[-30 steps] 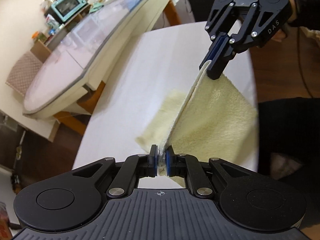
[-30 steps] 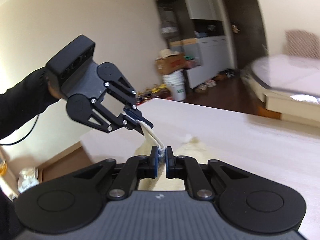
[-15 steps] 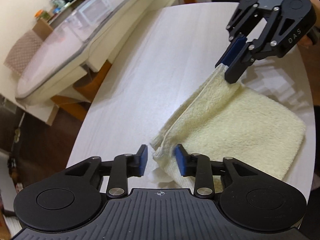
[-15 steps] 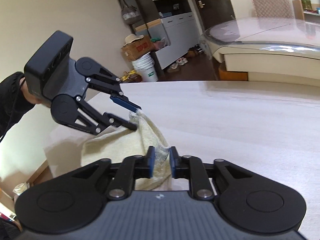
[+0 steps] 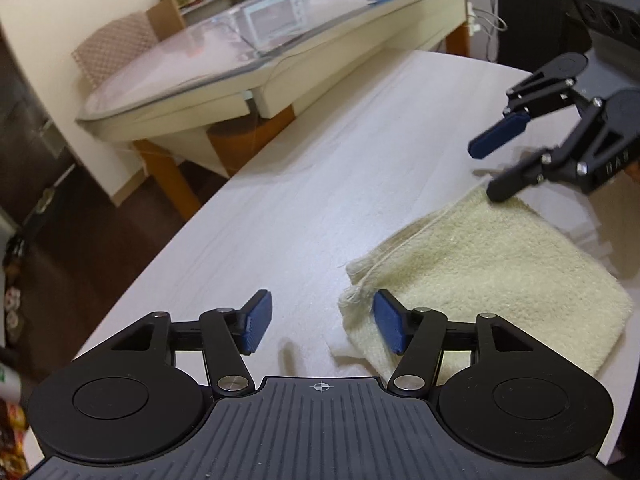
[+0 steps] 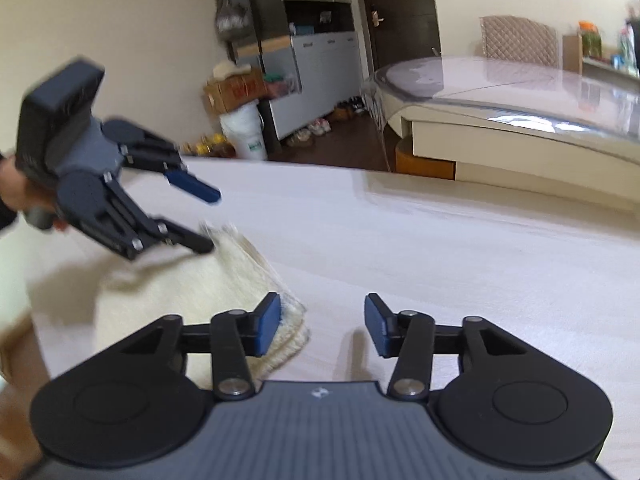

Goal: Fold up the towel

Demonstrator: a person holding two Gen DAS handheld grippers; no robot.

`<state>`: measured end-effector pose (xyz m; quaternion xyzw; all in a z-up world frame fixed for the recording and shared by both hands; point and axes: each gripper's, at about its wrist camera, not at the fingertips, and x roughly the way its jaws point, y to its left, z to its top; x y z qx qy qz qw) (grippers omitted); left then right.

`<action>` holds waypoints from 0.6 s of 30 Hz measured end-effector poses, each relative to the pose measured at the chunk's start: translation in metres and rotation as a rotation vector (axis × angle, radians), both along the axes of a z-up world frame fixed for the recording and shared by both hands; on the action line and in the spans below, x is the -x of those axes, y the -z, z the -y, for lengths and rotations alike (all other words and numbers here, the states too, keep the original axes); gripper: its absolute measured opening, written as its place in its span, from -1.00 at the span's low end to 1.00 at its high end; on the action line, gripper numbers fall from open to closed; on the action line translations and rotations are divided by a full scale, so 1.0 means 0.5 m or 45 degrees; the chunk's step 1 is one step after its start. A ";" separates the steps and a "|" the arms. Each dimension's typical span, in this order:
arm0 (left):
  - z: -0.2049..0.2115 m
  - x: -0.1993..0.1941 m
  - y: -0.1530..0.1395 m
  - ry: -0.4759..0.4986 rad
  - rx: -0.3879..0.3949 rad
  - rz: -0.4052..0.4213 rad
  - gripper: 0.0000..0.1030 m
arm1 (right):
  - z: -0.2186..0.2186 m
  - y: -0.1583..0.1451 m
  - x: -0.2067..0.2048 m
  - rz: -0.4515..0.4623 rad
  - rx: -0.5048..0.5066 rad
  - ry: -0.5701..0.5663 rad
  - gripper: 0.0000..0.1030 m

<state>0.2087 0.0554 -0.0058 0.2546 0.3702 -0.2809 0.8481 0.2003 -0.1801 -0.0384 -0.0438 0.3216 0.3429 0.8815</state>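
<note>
Pale wood-grain surface [image 5: 320,168] fills most of both views, with a glass-topped table [image 5: 280,40] beyond it and a quilted chair [image 6: 516,40] at that table's far side. The cream towel [image 5: 500,272] lies folded flat on the surface, layered edges stacked along one side, near the edge closest to you. Your left tool [image 5: 316,326] sits low over the towel's near corner, blue pads well apart; they have just been opening, and nothing is between them but bare surface. Its right pad [image 5: 386,326] is just beside the towel's frayed corner; contact cannot be told. Your right tool [image 6: 318,328] is likewise spread, jaws just opened, gap empty; its left pad [image 6: 269,328] stands over the towel's other corner. In the left wrist view the right tool's lower finger [image 5: 510,184] is at the towel's far corner. Your hand [image 6: 12,184] grips the left tool's body, blurred.
</note>
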 end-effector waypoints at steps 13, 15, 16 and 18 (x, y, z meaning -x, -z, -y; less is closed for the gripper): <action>-0.037 -0.014 -0.021 -0.091 0.157 0.058 0.40 | 0.018 -0.004 0.009 0.034 -0.013 0.025 0.30; -0.029 -0.019 -0.010 -0.091 0.136 0.070 0.40 | 0.019 -0.001 0.009 0.031 -0.008 0.026 0.36; -0.026 -0.022 -0.005 -0.093 0.131 0.074 0.40 | 0.019 0.001 0.009 0.029 -0.004 0.026 0.38; -0.021 -0.029 0.006 -0.101 0.120 0.085 0.40 | 0.019 0.004 0.009 0.025 0.008 0.027 0.38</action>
